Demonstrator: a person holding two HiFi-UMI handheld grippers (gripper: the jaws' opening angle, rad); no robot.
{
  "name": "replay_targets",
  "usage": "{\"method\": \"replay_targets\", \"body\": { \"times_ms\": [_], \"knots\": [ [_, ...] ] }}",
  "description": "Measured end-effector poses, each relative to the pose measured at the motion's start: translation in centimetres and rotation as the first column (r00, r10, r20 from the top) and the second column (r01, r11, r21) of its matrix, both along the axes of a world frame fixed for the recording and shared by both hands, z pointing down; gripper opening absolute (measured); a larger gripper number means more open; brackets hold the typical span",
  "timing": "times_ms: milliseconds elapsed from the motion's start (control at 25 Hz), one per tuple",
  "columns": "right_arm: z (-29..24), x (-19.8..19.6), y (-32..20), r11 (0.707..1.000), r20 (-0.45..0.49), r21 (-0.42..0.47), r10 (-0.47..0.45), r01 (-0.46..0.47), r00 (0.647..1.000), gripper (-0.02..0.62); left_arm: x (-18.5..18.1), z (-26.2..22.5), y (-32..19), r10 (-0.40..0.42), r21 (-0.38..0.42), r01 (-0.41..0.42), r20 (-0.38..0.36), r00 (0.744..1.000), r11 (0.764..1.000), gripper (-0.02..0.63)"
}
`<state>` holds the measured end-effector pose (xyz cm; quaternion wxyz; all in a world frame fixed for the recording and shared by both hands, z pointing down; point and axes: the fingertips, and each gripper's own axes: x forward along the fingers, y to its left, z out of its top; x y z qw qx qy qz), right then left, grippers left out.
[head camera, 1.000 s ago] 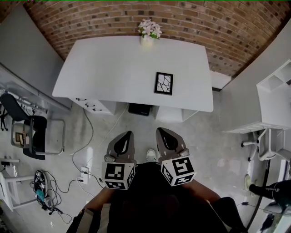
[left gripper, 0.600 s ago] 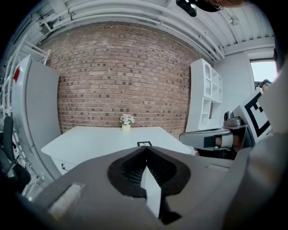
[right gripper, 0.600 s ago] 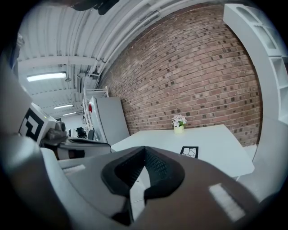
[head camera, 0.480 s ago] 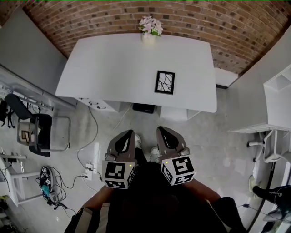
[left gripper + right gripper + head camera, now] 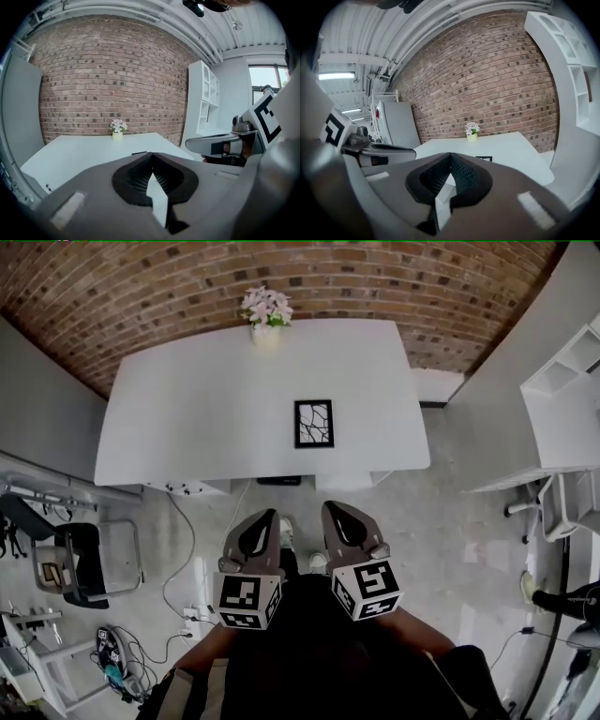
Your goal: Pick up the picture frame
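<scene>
A small black picture frame (image 5: 313, 423) with a white branching pattern lies flat on the white table (image 5: 187, 418), toward its near right side. In the right gripper view the picture frame (image 5: 484, 158) shows just past the jaws. My left gripper (image 5: 262, 518) and right gripper (image 5: 336, 513) are held side by side over the floor, short of the table's near edge, both pointing at the table. Both are shut with nothing between their jaws. In the left gripper view only a thin dark edge of the frame (image 5: 138, 153) peeks above the left gripper (image 5: 151, 154).
A small pot of pink flowers (image 5: 264, 310) stands at the table's far edge against the brick wall. White shelving (image 5: 562, 381) stands at the right. A black chair (image 5: 80, 563) and cables (image 5: 178, 559) lie on the floor at the left.
The view has swung: table and frame now sit more to the left and lower in the head view, nearer the grippers. Both grippers stay shut and empty.
</scene>
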<state>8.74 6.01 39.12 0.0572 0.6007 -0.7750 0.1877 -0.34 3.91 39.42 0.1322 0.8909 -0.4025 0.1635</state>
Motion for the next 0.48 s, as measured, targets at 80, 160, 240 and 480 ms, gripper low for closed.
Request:
{"method": "replay_targets", "body": {
  "times_ms": [80,160,240,480],
  "knots": [
    [0.2,0.3,-1.1,1.000,-0.005,-0.011,0.023,-0.023,1.000,0.001,0.4,0.2,-1.4,0.023,-0.010,-0.023,-0.009,1.000,1.000,0.002],
    [0.6,0.5,-2.3,0.999,-0.011,-0.024,0.042,-0.042,0.999,0.001,0.7,0.6,-2.8,0.044,-0.020,-0.045,-0.015,0.999,0.999,0.002],
    [1.1,0.9,-3.5,0.997,-0.018,-0.039,0.063,-0.064,0.998,0.001,1.1,1.0,-4.3,0.062,-0.029,-0.063,-0.023,0.998,0.998,0.002],
    [2.3,2.0,-6.9,0.985,-0.060,-0.077,0.153,-0.157,0.987,0.002,1.5,2.0,-8.5,0.115,-0.056,-0.118,-0.057,0.992,0.991,0.002]
  ]
}}
